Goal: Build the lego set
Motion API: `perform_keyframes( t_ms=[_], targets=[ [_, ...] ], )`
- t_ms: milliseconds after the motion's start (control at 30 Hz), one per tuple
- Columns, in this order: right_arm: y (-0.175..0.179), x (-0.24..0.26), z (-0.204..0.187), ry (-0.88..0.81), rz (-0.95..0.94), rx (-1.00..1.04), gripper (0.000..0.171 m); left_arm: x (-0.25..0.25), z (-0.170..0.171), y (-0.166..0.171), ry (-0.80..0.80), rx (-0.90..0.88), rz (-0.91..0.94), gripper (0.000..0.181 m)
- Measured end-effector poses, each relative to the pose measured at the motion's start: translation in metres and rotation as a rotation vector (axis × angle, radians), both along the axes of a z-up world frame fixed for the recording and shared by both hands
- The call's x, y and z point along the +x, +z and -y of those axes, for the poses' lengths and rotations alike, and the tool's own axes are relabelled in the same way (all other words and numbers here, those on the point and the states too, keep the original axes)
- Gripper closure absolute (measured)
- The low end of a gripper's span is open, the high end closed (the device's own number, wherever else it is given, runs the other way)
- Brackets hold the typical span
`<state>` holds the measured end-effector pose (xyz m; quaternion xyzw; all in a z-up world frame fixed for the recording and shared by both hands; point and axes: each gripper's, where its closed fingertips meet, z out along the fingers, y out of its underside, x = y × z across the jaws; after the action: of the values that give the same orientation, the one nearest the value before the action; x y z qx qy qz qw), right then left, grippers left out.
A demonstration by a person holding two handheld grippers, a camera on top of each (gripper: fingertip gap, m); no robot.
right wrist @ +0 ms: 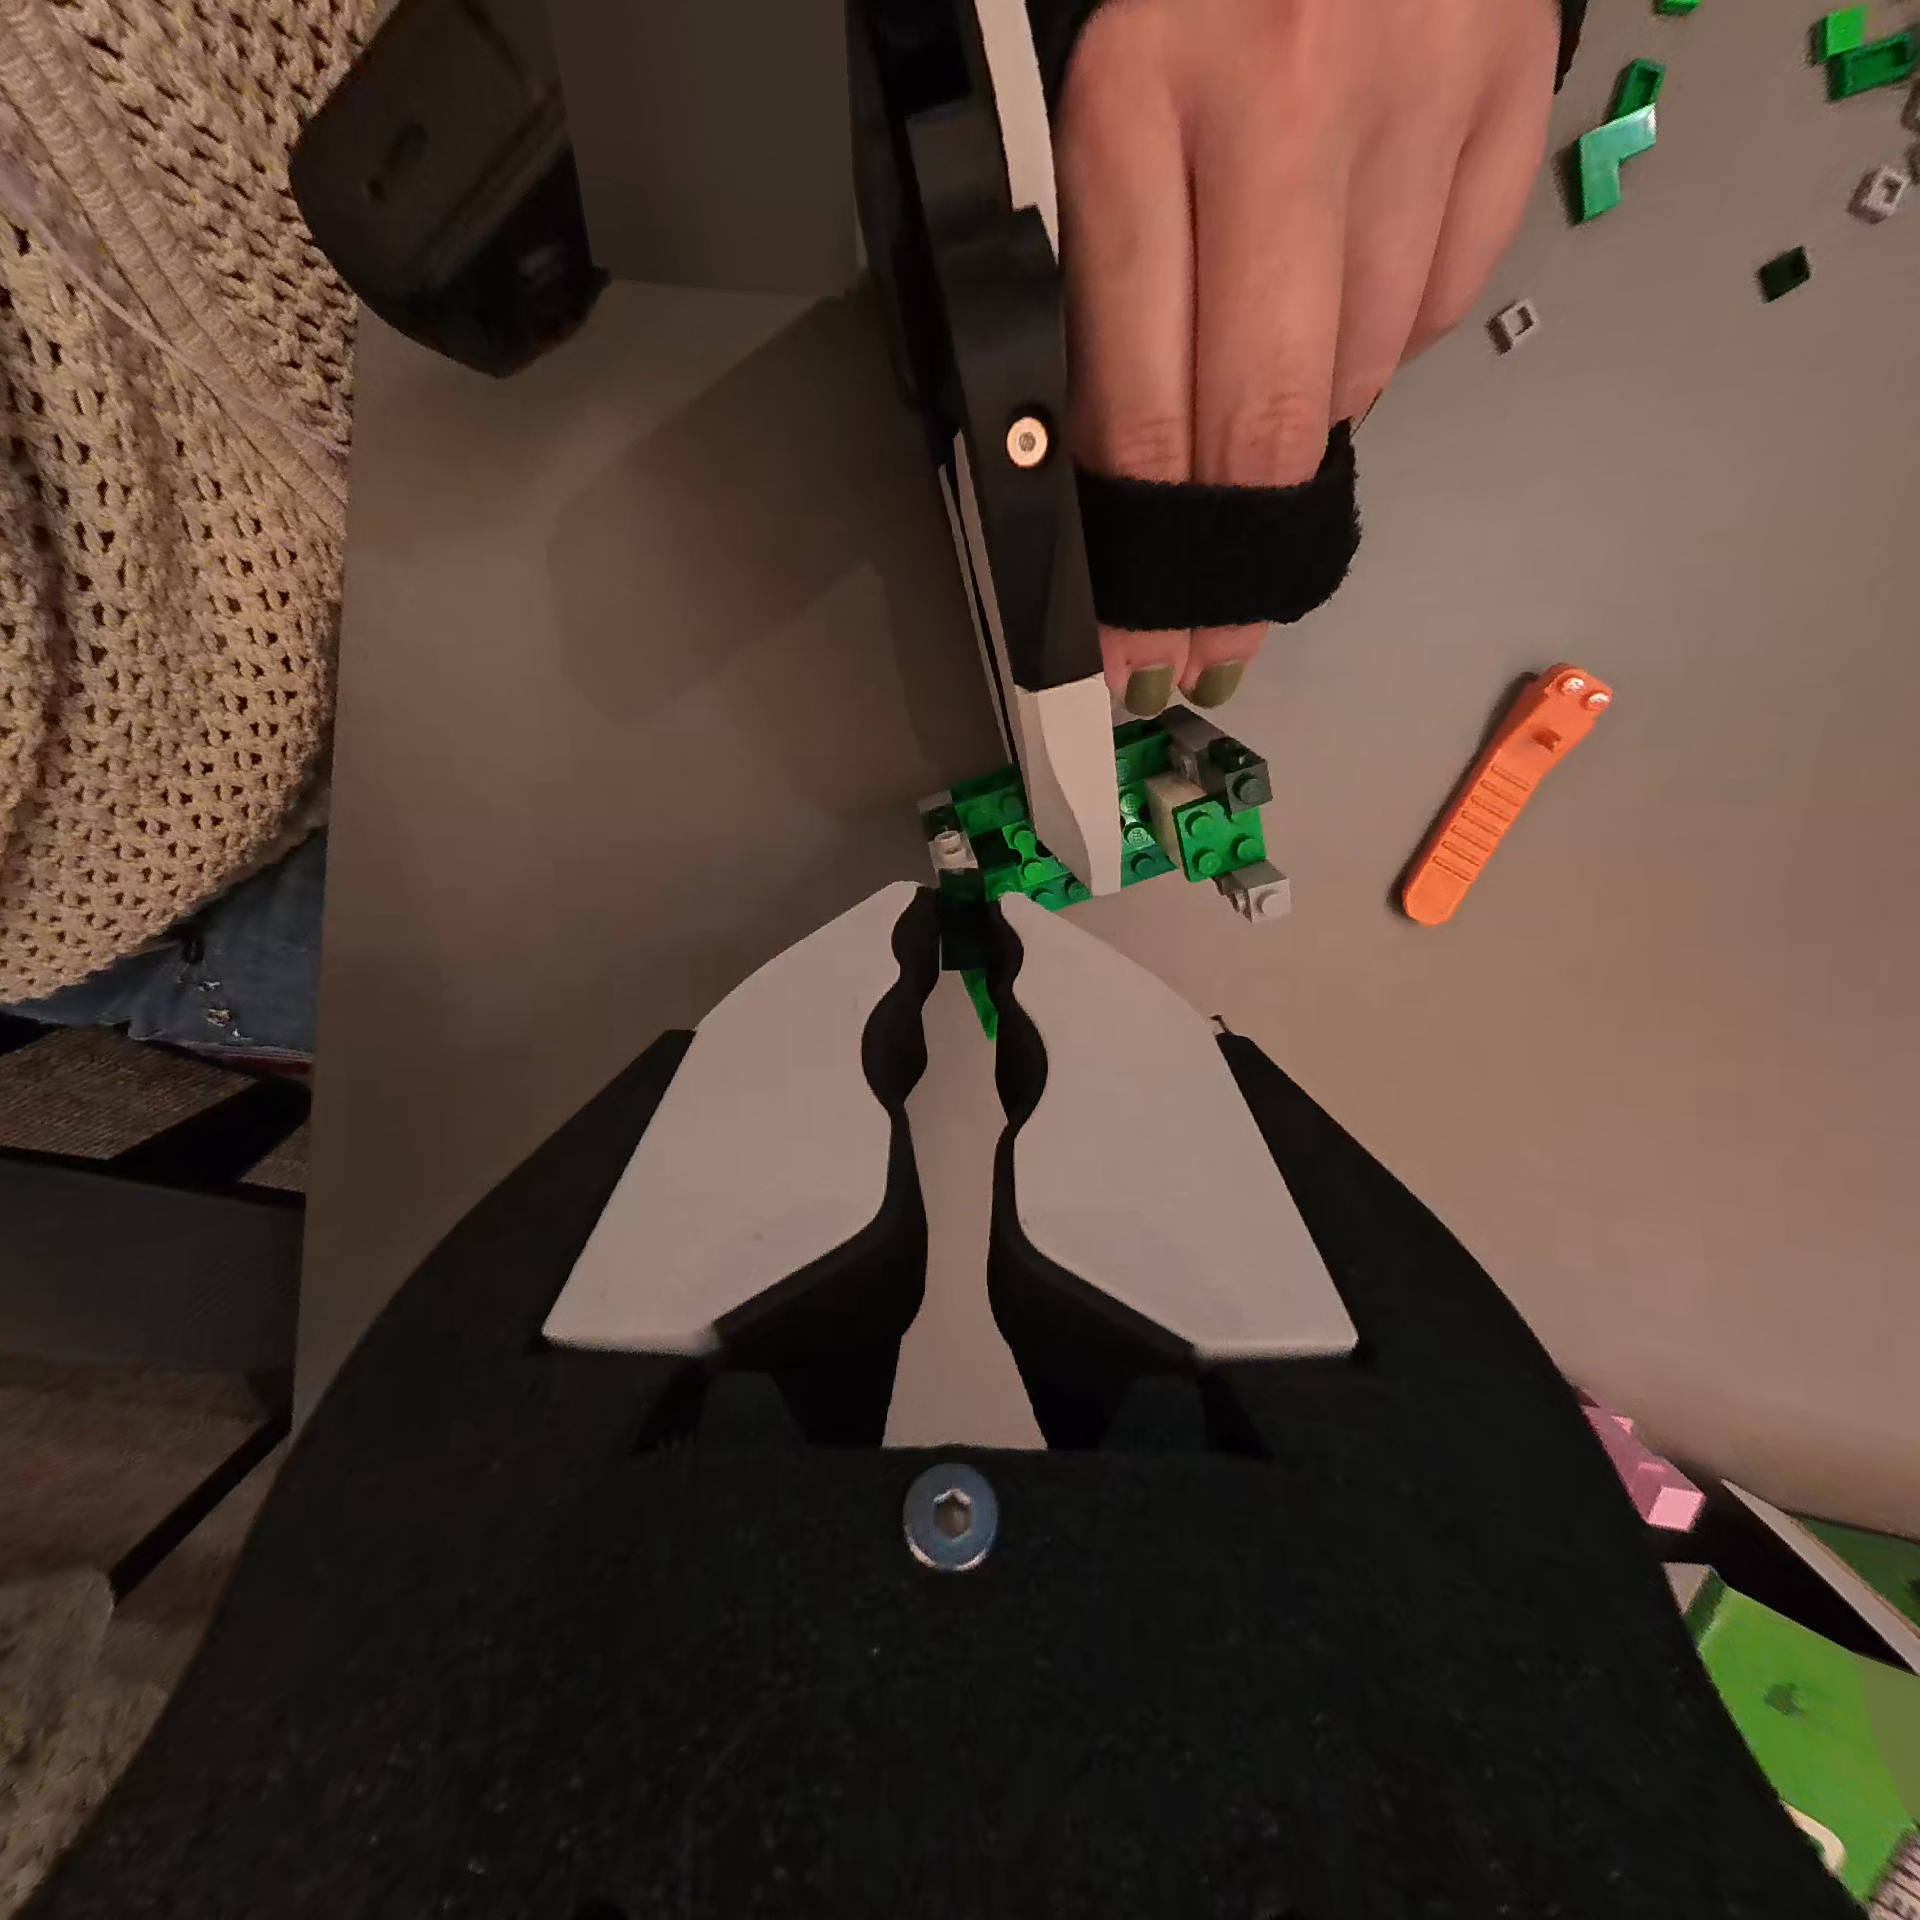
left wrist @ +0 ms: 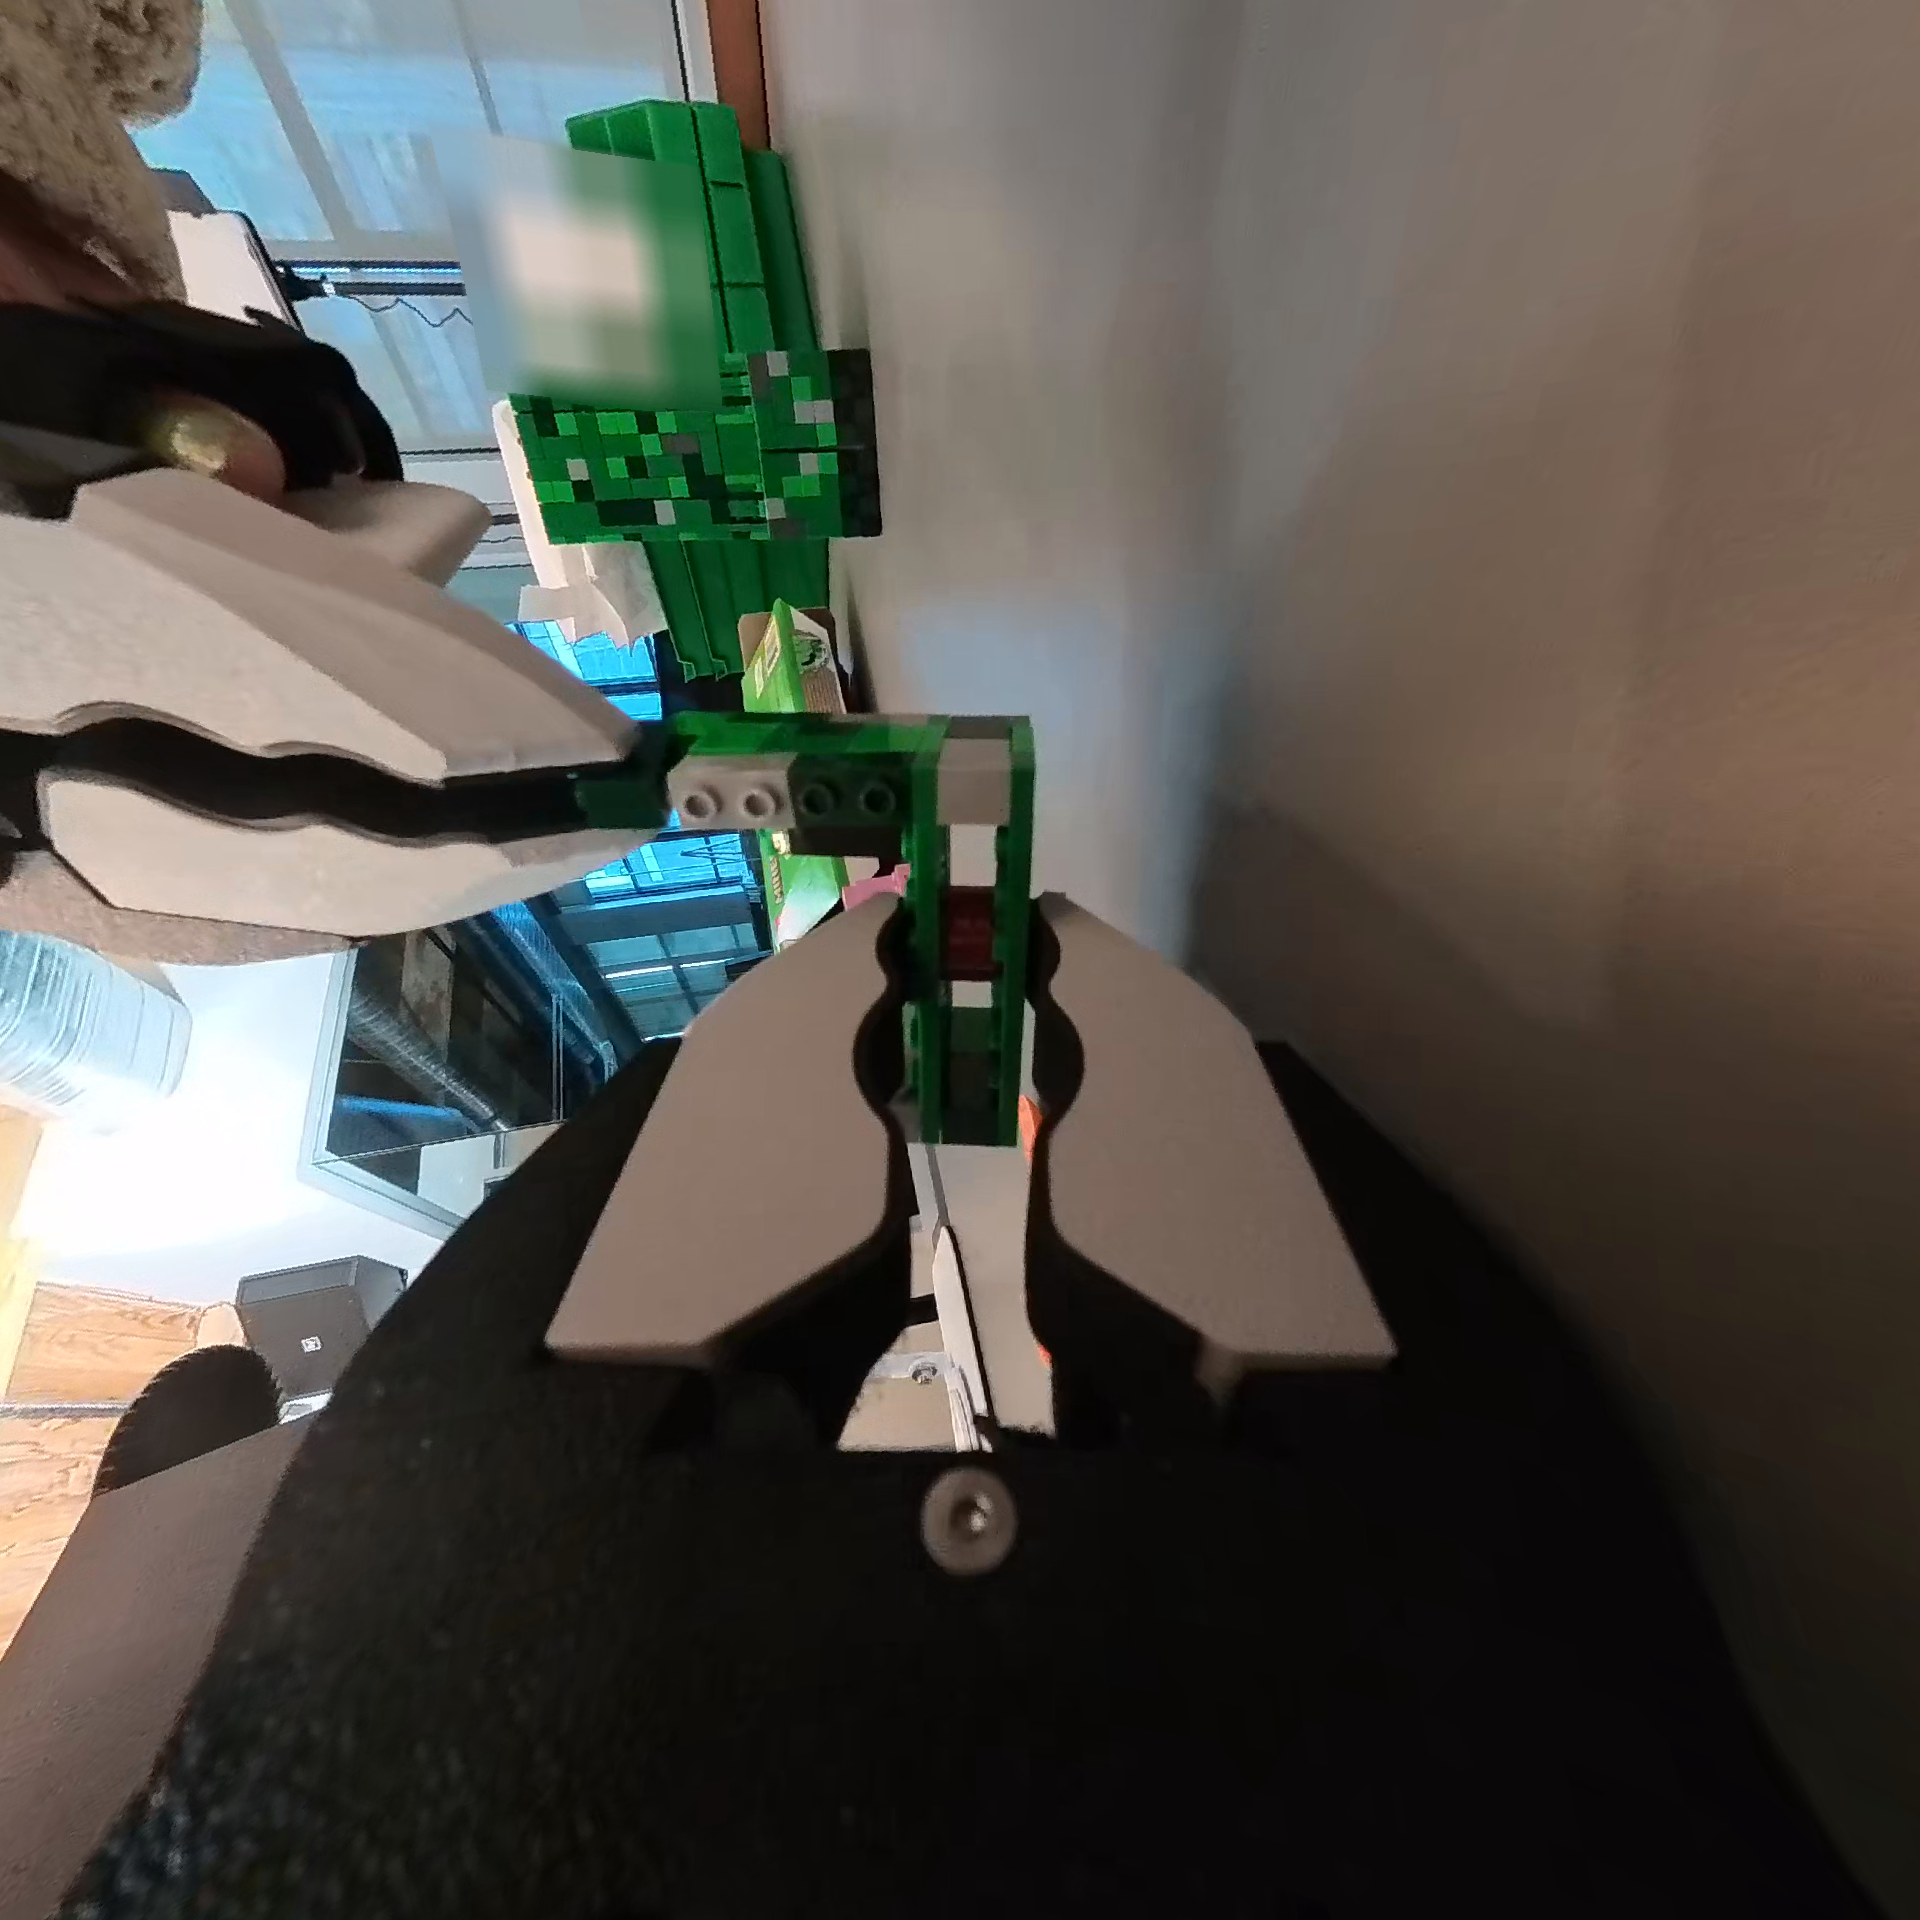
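A small green, grey and dark green lego assembly is held between both grippers above the grey table. In the left wrist view my left gripper is shut on its upright part, and the right gripper comes in from the left, shut on the end of its side arm. In the right wrist view my right gripper is shut on a dark green end piece of the assembly. A finger of the left gripper, held by a hand, clamps the assembly from above.
An orange brick separator lies on the table to the right. Several loose green and grey pieces lie at the far right. The green set box stands at the back. A pink piece and a green booklet lie near right. The grippers' ends are close to 6 centimeters from one another. The left tips stand about 12 centimeters off the orange brick separator.
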<state>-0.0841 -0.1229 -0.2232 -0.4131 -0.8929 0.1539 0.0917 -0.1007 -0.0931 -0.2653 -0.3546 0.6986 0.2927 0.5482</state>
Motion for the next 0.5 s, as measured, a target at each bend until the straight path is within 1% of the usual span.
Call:
perform_keyframes(
  t_ms=[500],
  targets=[
    [-0.0014, 0.0006, 0.0014, 0.008, 0.004, -0.025, 0.163, 0.0007, -0.0007, 0.0011, -0.009, 0.003, 0.009, 0.162]
  ],
)
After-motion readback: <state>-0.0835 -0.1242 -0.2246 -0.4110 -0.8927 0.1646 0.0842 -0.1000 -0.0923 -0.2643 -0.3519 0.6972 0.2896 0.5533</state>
